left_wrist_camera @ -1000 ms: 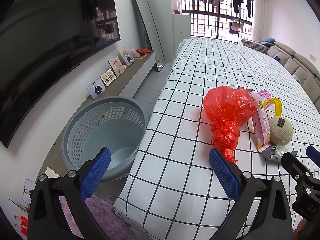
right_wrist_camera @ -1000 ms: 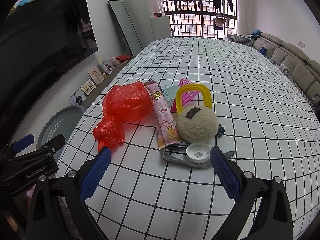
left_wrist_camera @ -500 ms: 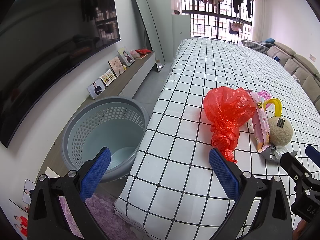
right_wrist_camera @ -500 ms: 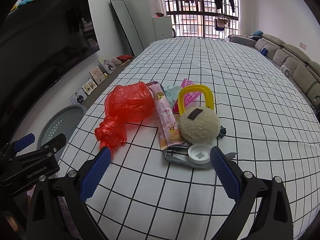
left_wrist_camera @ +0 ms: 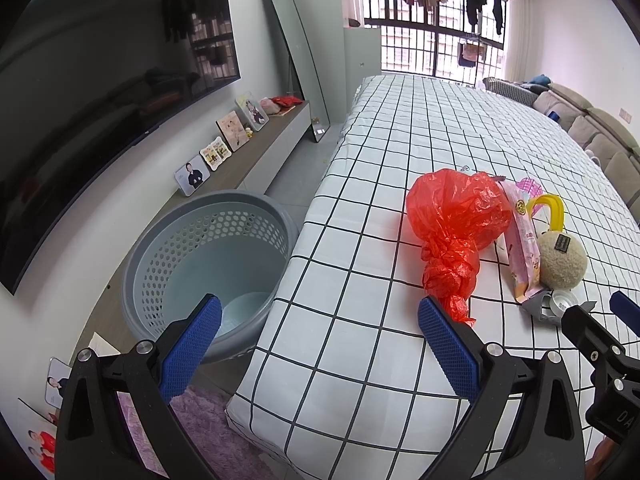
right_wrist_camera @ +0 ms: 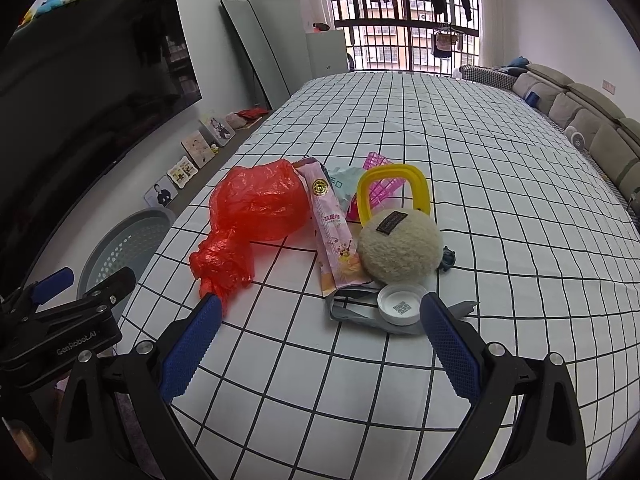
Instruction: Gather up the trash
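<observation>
Trash sits in a loose cluster on the checked bed cover (right_wrist_camera: 460, 152), near the edge that faces the wall, and nothing has been lifted yet. Nearest to us is the white bottle cap (right_wrist_camera: 401, 304), lying open side up on a crumpled grey wrapper (right_wrist_camera: 352, 308). Just behind them stands the fuzzy beige ball (right_wrist_camera: 398, 246) with its yellow handle (right_wrist_camera: 394, 190), more likely a toy than rubbish, I'd say. To its left the pink snack packet (right_wrist_camera: 334, 236) runs lengthwise away from the camera, one end touching the grey wrapper. Left again is the red plastic bag (right_wrist_camera: 256, 216), knotted tail pointing back toward the grippers.

The right gripper (right_wrist_camera: 316, 348) hangs low over the cover with its blue pads spread wide, holding nothing, and the cap lies just ahead, close by the right pad. The left gripper (left_wrist_camera: 320, 344) is equally wide and empty, straddling the bed's edge; the bag's tail ends right at its right pad.

Down on the floor beside the bed waits the grey perforated basket (left_wrist_camera: 160, 264), on the left arm's side, with only a pale flat shape at the bottom.

So the call: right hand is closer to cap and wrapper, left hand closer to the bag and the basket. The bag's long axis points almost straight at the left fingers, so a short push forward should do
</observation>
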Demonstrator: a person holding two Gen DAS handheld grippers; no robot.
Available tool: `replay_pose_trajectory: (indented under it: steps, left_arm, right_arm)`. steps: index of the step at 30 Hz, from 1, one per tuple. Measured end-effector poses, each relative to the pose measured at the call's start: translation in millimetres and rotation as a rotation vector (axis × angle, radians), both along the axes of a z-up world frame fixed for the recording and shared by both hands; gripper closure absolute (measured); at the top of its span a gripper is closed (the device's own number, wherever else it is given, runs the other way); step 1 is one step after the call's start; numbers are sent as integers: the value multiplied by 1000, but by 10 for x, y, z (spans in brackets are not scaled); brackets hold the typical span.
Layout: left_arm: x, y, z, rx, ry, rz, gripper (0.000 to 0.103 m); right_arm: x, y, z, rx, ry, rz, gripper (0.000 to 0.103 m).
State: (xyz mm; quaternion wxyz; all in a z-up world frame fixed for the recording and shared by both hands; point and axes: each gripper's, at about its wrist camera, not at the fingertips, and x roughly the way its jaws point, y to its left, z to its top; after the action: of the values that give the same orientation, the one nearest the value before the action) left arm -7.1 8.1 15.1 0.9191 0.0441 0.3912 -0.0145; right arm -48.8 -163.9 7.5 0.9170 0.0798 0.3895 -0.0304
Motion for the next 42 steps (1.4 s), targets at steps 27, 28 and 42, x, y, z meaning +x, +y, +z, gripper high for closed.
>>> replay_pose_trajectory:
  steps: [27,28,42]
  left_arm:
    - [146,-472,-357,-23,65,-83,6]
    - [149,-484,-353,-19,65,-82,6]
    - [257,-523,-387,-9,84,-59,6]
  right_arm:
    - [39,-879,-384,-24,148,-72,9]
    - [73,-871,-386,-26,149,-63,9]
    - [397,-768,-538,-69,189,5,9]
